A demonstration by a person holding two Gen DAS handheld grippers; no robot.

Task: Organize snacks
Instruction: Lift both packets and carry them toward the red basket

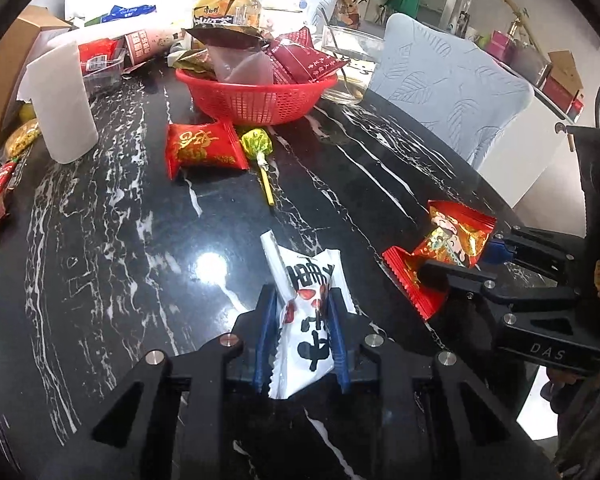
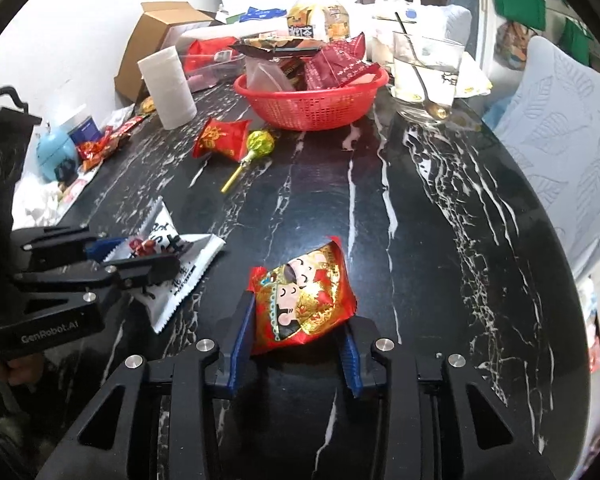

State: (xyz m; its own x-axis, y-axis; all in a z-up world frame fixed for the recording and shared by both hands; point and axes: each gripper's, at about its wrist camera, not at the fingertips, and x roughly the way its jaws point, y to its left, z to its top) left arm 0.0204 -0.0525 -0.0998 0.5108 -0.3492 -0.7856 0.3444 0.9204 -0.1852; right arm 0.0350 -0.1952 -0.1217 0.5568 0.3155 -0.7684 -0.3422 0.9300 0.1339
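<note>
Now both claws pinch packets: left gripper (image 1: 300, 312) squeezes the white snack packet (image 1: 306, 300), right gripper (image 2: 298, 320) brackets the red-gold snack packet (image 2: 304, 300); lift level toward the red basket (image 1: 260, 104) at upper centre.

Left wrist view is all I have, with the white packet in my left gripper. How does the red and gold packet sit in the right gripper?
Observer: In the right wrist view, the red and gold packet lies face up between the right gripper's blue pads. One pad touches its edge. I cannot tell whether the other does.
Operator: How does my white packet look from that side?
Observer: The left gripper pinches the white packet across its middle, and both ends stick out past the fingers.
Operator: Is there anything at the table's far left that I'm missing?
Observer: Yes, there is a round light-blue object there, outside your frame.
</note>
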